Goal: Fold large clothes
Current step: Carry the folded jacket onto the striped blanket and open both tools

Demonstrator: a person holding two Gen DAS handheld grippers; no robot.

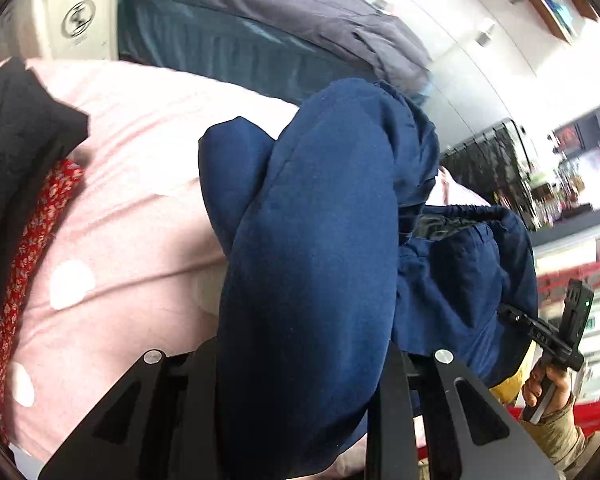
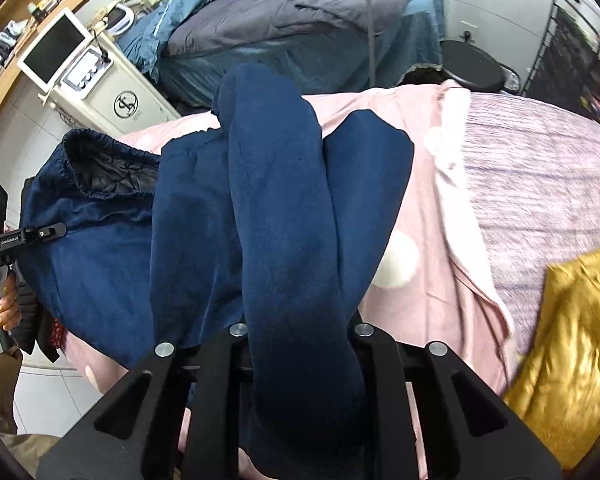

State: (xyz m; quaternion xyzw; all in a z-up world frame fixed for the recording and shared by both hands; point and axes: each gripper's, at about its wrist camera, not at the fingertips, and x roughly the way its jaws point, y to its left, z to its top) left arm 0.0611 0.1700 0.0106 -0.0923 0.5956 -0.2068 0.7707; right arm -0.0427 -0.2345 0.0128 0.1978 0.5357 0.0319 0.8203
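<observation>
A large navy blue jacket (image 1: pixel 324 240) with a black quilted lining lies over a pink bed cover (image 1: pixel 132 184). My left gripper (image 1: pixel 300 392) is shut on a thick fold of the jacket that runs up between its fingers. My right gripper (image 2: pixel 300 368) is shut on a sleeve-like roll of the same jacket (image 2: pixel 284 216), lifted off the pink cover (image 2: pixel 432 216). The right gripper also shows in the left wrist view (image 1: pixel 548 336), at the jacket's right edge. The left gripper shows in the right wrist view (image 2: pixel 20 236), at the jacket's left edge near the elastic hem.
A black garment (image 1: pixel 20 128) and red floral cloth (image 1: pixel 32 240) lie at the bed's left. A mustard-yellow garment (image 2: pixel 572 344) lies at the right on a lilac blanket (image 2: pixel 540 184). A second bed with grey and teal bedding (image 2: pixel 300 20) and a white machine (image 2: pixel 96 92) stand behind.
</observation>
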